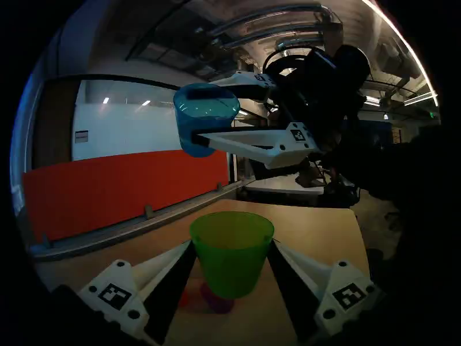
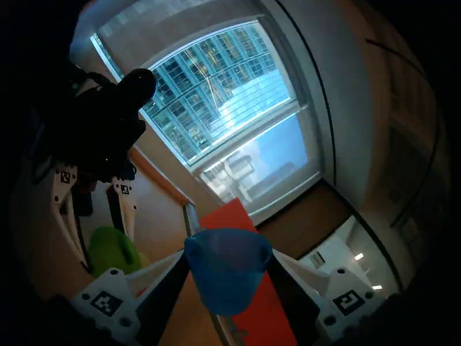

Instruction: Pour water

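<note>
Left claw (image 1: 232,247) clamps green cup (image 1: 232,259); right claw (image 2: 229,256) clamps blue cup (image 2: 227,274), seemingly tilted, above.

This is an open-plan office among city towers. A pale wooden tabletop (image 1: 322,225) runs under and ahead of the left gripper (image 1: 232,245). To the left of its fingers stands a long glass partition wall with an orange lower band (image 1: 127,184), small ceiling lamps showing in the pane. High above the gripper hang bare grey ceiling pipes and ducts (image 1: 271,26), left unclad, with thin white strip lights (image 1: 423,98) to the upper right. Straight beyond the fingers, farther back, sits a white desk with dark clutter (image 1: 285,184). Above the fingers of the right gripper (image 2: 229,256), a large gridded window (image 2: 230,109) looks out on glass-fronted tower blocks.
</note>
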